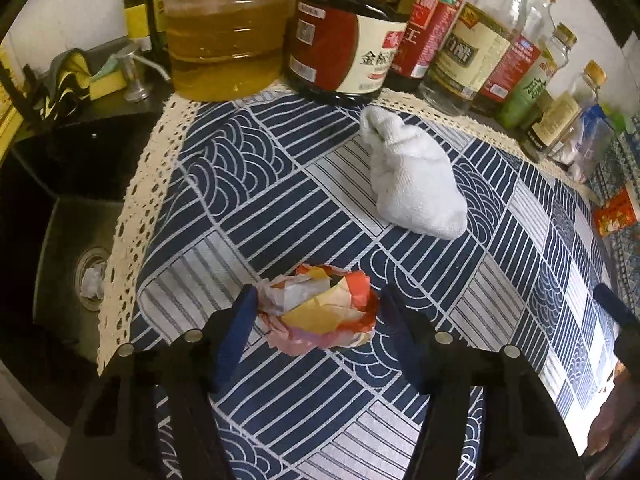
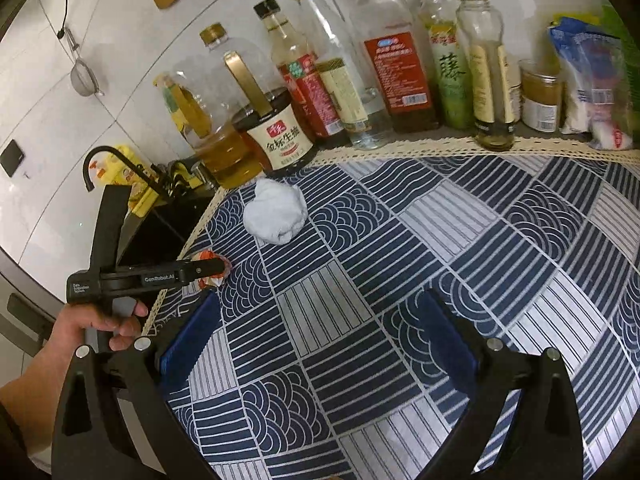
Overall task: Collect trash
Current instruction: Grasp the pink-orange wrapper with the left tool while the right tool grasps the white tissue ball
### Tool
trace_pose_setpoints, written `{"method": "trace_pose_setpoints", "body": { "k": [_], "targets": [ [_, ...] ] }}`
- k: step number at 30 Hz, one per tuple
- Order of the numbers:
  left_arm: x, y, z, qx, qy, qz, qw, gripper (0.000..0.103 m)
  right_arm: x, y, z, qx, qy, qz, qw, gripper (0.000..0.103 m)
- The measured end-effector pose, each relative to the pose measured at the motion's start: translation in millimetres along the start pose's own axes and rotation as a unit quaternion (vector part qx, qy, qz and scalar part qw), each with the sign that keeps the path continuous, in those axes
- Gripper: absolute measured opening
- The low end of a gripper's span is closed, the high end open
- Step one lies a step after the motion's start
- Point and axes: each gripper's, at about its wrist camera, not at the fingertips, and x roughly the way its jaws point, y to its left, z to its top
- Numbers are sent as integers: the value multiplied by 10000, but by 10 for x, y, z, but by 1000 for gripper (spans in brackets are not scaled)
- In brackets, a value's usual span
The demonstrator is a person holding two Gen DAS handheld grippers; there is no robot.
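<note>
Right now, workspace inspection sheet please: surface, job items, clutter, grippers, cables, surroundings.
Surface: blue-and-white patterned cloth with lace edging, lying flat.
Job's things: crumpled wrapper on the cloth near its sink-side edge; white cloth wad lying apart from it, further back.
Clutter: oil jug, soy sauce jar and bottles along the back edge.
Grippers: left gripper open, fingers either side of the wrapper; right gripper open over bare cloth.
Cables: thin cord on the wall.
Surroundings: dark sink beside the cloth, something pale in its drain; strainer hanging on the tiles.
</note>
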Motion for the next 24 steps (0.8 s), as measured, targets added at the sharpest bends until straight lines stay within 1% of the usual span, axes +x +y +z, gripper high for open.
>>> {"method": "trace_pose_setpoints", "body": {
  "k": [1, 3, 5, 7, 10, 12, 16, 21, 24],
  "targets": [
    [-3, -13, 3, 34, 2, 2, 10000, 59, 24, 3, 15, -18, 19, 8, 10000, 98],
    [-50, -17, -1, 6, -48, -160, 9999, 57, 81, 8, 59, -53, 51, 54, 10000, 98],
    [-99, -24, -11, 16, -114, -132, 9998, 57, 167, 19, 117, -97, 108, 120, 9998, 98],
    [-156, 2, -36, -112, -171, -162, 9997, 57, 256, 45, 175, -155, 167, 212, 9995, 98],
    [-257, 59, -111, -313, -232, -108, 9992, 56, 411, 101, 283, -334, 269, 315, 9986, 98],
    [-332, 125, -182, -459, -262, -43, 9986, 56, 529, 146, 346, -512, 341, 200, 9979, 98],
    [-452, 232, -347, -731, -281, 102, 9969, 56, 810, 206, 487, -568, 613, 427, 9956, 98],
    [-544, 399, -597, -1265, -226, 282, 9913, 56, 1084, 331, 645, -876, 776, 566, 9915, 98],
    [-630, 404, -731, -1432, -247, 379, 9887, 56, 1210, 374, 748, -971, 797, 660, 9899, 98]
  ]
}}
